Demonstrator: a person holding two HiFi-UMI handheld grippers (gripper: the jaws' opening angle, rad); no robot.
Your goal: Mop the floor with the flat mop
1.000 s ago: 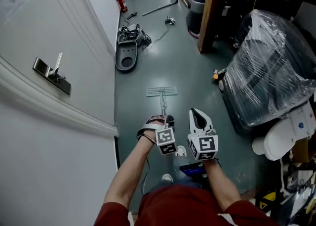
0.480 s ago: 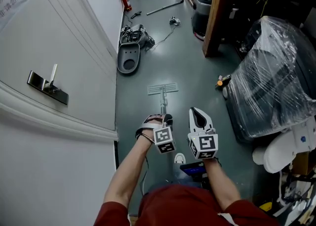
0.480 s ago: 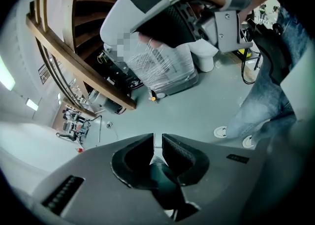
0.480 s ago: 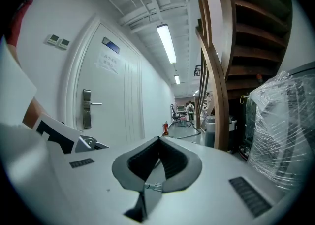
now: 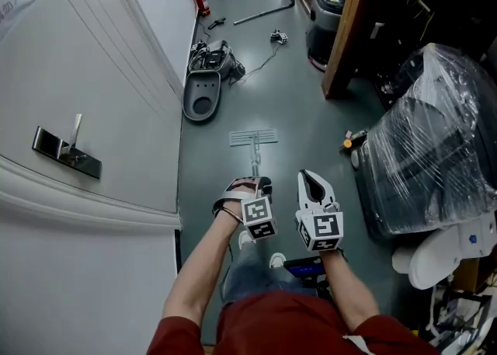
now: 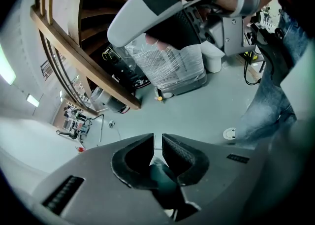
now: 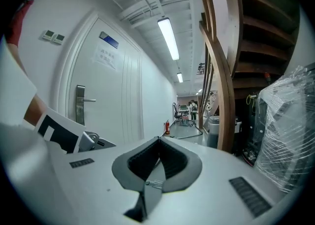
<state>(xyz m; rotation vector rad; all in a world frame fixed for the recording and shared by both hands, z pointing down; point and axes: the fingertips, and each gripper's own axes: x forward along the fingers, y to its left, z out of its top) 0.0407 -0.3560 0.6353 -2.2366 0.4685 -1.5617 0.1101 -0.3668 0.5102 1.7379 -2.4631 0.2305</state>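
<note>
The flat mop head [image 5: 253,137] lies flat on the grey-green floor ahead of me, and its thin handle [image 5: 256,165] runs back to my left gripper [image 5: 255,188]. That gripper is shut on the handle; in the left gripper view the dark green handle [image 6: 158,171] sits clamped between the black pads of the left gripper [image 6: 157,144]. My right gripper [image 5: 311,184] hovers just to the right of the handle, apart from it. In the right gripper view the right gripper [image 7: 158,143] has its jaws pressed together with nothing between them.
A white door with a metal lever [image 5: 66,151] fills the left side. A grey pan-shaped object [image 5: 200,95] and cables lie by the wall ahead. At the right stand a wooden post [image 5: 349,27], a bin [image 5: 326,4] and a plastic-wrapped bulk [image 5: 427,144].
The mop head has slid a little forward along the floor toward the grey pan as the person stepped forward. Both grippers keep the same pose and grip.
</note>
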